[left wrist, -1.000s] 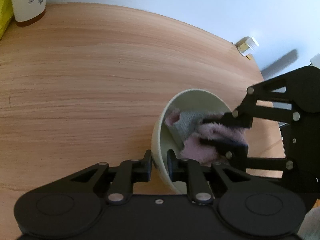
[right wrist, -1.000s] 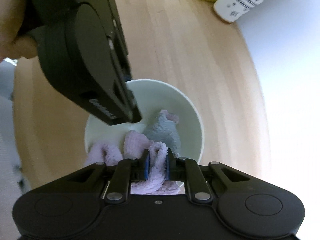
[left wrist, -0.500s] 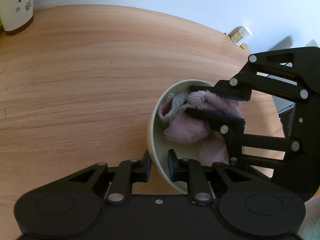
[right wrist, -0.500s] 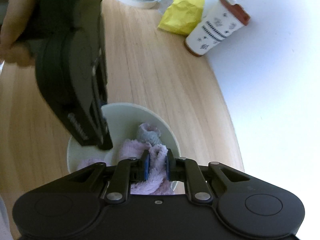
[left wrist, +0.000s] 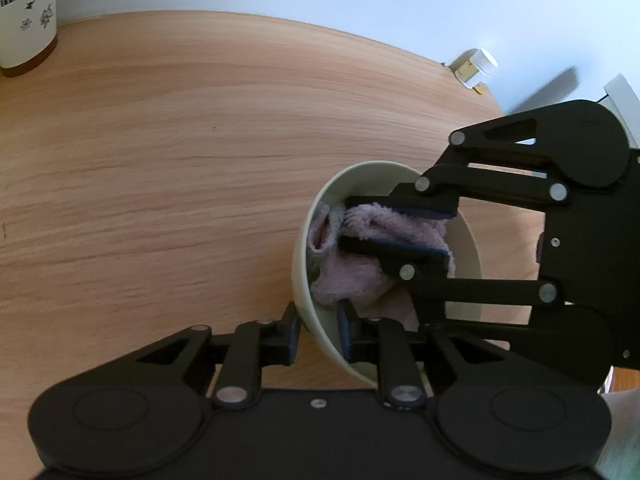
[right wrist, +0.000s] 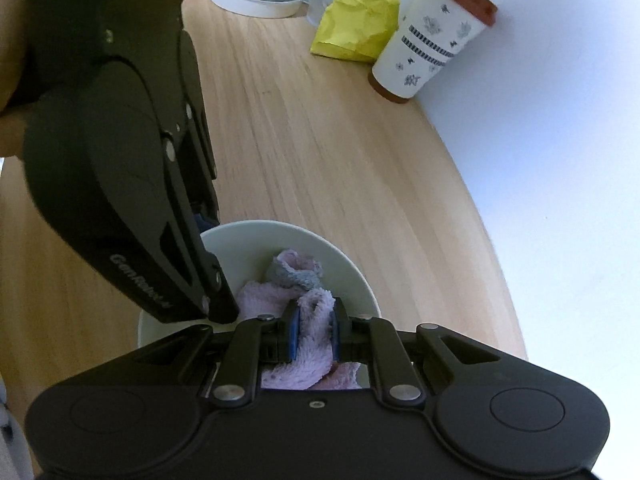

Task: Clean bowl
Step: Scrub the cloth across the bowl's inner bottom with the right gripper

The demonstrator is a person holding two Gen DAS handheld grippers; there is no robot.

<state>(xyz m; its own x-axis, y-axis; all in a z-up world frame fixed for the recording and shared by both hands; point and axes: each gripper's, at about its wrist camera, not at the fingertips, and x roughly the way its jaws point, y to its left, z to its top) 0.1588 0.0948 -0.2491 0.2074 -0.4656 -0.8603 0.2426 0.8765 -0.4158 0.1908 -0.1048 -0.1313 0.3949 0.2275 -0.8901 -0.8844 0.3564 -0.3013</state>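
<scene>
Left wrist view shows your left gripper point(left wrist: 318, 330) closed on the near rim of the pale green ceramic bowl point(left wrist: 466, 236), one finger outside the wall and one inside, with the bowl tipped up on the light wooden table point(left wrist: 180, 160) at lower centre-right of the frame. Your right gripper point(right wrist: 314, 336) is clamped tight on a fold of the fluffy pink-and-grey cloth point(right wrist: 280, 300), which sits bunched inside the bowl at lower centre of the right wrist view. The risk I see is the bowl: you hold it by a thin glazed rim, so hard pressure from the cloth could twist it out of the pinch or slide it across the table. The cloth is loosely bunched, so a fold could also slip free. The patterned paper cup with a brown lid point(right wrist: 432, 28) at upper right stands well apart
</scene>
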